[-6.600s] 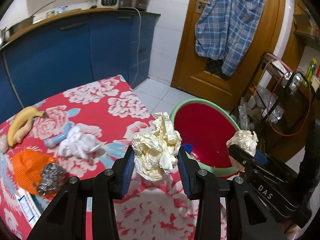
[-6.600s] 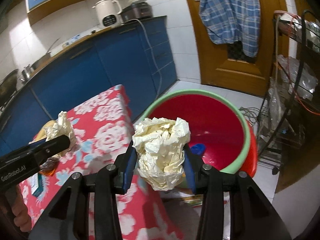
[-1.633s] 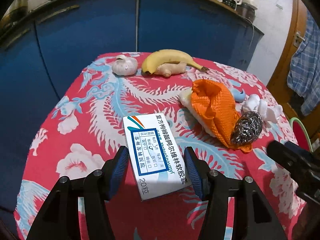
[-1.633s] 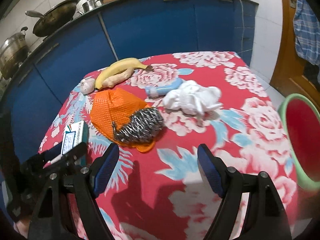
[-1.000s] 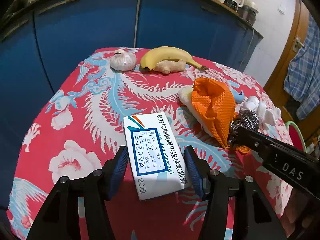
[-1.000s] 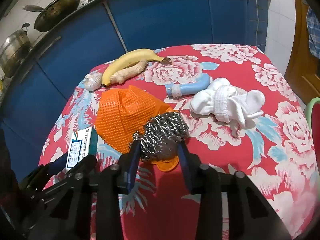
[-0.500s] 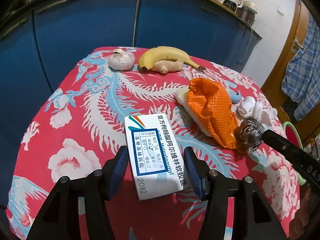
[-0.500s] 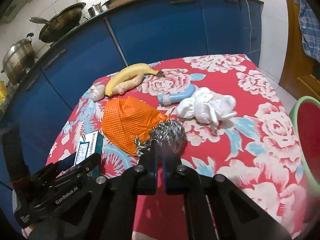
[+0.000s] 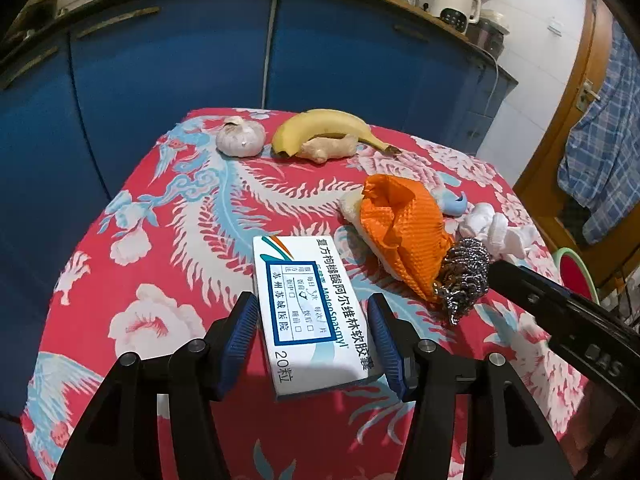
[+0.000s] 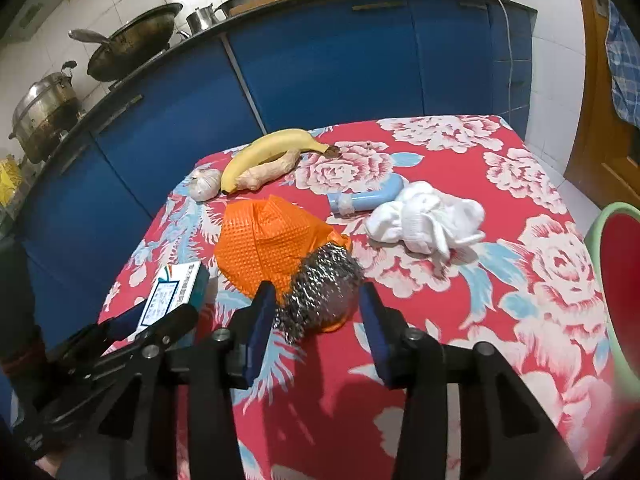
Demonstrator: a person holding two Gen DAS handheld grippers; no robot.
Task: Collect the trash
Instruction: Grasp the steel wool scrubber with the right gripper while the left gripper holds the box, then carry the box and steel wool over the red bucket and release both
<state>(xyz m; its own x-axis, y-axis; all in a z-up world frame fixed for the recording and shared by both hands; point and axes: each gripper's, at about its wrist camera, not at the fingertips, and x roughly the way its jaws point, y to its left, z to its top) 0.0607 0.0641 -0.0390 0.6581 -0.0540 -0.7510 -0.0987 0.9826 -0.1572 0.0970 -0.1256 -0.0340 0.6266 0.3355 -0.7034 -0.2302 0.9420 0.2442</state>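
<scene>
**Two pieces of trash bracketed, neither yet lifted**

While both pieces are still on the flowered tablecloth, the pick-up step is judged to be in hand, with nothing yet carried toward the red basin seen at the table's far right edge.

The left gripper is held roughly half open around the white medicine box. The box lies flat between the blue pads; a sliver of cloth can be seen on each side, so no pressure on the box is shown and it is not taken as gripped.

The right gripper is set around the steel wool scourer, which rests against the lower edge of the orange mesh cloth. Its jaws are opening at this moment; the scourer is between them, and whether the left pad brushes its strands cannot be told.

For the next move, each pair of jaws would have to be closed firmly on its item. Care is called for at the scourer, since the orange cloth touching it could be caught and dragged along. The banana, ginger and garlic are well apart at the far side.
</scene>
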